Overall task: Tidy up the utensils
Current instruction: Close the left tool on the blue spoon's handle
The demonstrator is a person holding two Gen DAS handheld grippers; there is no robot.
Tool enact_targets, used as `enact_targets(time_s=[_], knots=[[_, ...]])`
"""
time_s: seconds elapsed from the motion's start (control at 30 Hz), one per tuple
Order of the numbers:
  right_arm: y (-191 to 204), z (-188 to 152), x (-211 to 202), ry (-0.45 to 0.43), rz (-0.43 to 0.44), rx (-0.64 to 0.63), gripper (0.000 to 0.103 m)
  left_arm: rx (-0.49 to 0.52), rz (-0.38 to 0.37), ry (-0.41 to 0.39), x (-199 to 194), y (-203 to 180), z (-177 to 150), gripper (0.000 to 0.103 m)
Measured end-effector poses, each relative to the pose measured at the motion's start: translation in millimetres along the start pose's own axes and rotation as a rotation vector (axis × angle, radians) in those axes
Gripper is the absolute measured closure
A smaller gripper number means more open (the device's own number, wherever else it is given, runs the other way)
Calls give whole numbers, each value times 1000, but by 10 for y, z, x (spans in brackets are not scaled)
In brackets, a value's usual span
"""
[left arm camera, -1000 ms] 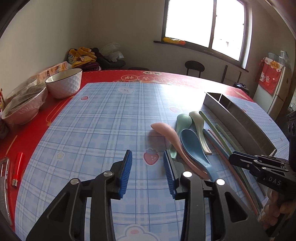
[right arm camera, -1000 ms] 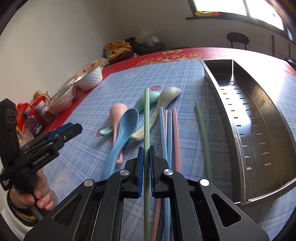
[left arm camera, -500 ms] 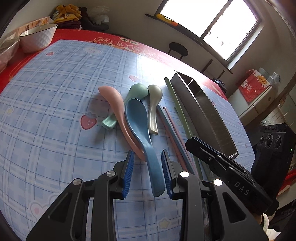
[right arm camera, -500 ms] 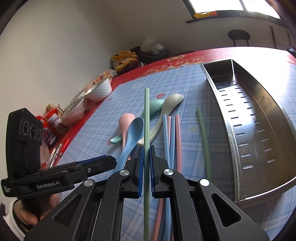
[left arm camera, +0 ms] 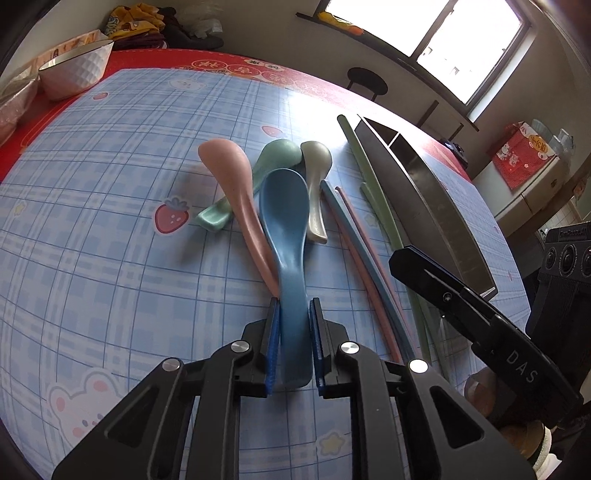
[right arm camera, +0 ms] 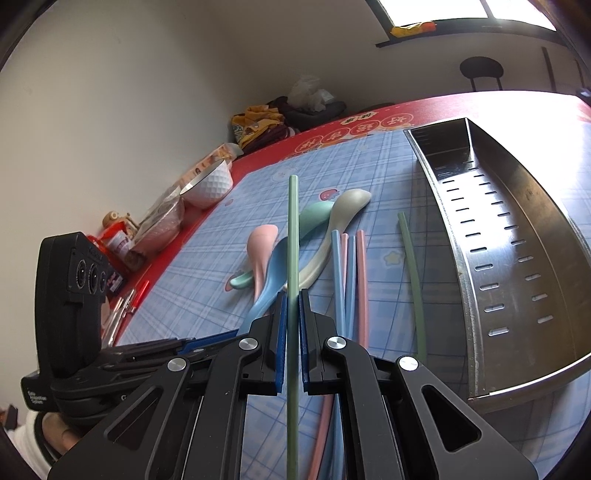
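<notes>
My left gripper (left arm camera: 294,306) is closing its jaws on the handle of the blue spoon (left arm camera: 284,206), and the blue pads touch both sides of it. The spoon lies on the checked tablecloth across a pink spoon (left arm camera: 229,166), beside a teal spoon (left arm camera: 280,151) and a beige spoon (left arm camera: 316,155). My right gripper (right arm camera: 291,295) is shut on a green chopstick (right arm camera: 293,229) that sticks out forward above the spoons. Blue and pink chopsticks (right arm camera: 351,273) and a second green chopstick (right arm camera: 410,266) lie beside the slotted metal tray (right arm camera: 517,206).
A white bowl (left arm camera: 74,70) and a plastic-wrapped bowl (left arm camera: 14,99) stand at the table's far left on the red cloth. A red lighter (right arm camera: 138,291) lies near the left edge. A pile of clothes (left arm camera: 136,26) sits at the back, and a stool (left arm camera: 367,77) stands beyond the table.
My left gripper has swung right and down over the spoons and narrowed its jaws around the blue spoon's handle. The right gripper still holds the green chopstick, tilted up a little.
</notes>
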State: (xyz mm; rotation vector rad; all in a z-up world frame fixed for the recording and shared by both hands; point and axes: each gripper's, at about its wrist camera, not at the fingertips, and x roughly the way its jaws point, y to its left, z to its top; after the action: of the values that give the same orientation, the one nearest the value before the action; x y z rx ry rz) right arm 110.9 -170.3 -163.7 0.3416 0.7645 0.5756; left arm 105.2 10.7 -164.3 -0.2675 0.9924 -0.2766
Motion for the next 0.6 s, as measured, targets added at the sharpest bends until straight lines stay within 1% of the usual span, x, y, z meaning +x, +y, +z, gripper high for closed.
enact_targets(time_s=[0.13,0.27,0.33,0.4,0.5,0.6], knots=[[-3,3,-6,-1,-1,3,97,31,17,-25,-71,-11,-20,88],[-1,3,1,2,-1,3,97,91,59,-65,-195,-55,-39,89],[-5,7,3,4,0,3,97,122,93,-77,-230,-59,-44,89],[-10,10,9,5,0,5,97,126,117,-67,-222,-25,-42,88],[-10,12,11,6,1,5,97,109,128,-36,-172,53,-46,88],[-11,13,15,7,2,6,97,88,107,-21,-159,120,-59,88]])
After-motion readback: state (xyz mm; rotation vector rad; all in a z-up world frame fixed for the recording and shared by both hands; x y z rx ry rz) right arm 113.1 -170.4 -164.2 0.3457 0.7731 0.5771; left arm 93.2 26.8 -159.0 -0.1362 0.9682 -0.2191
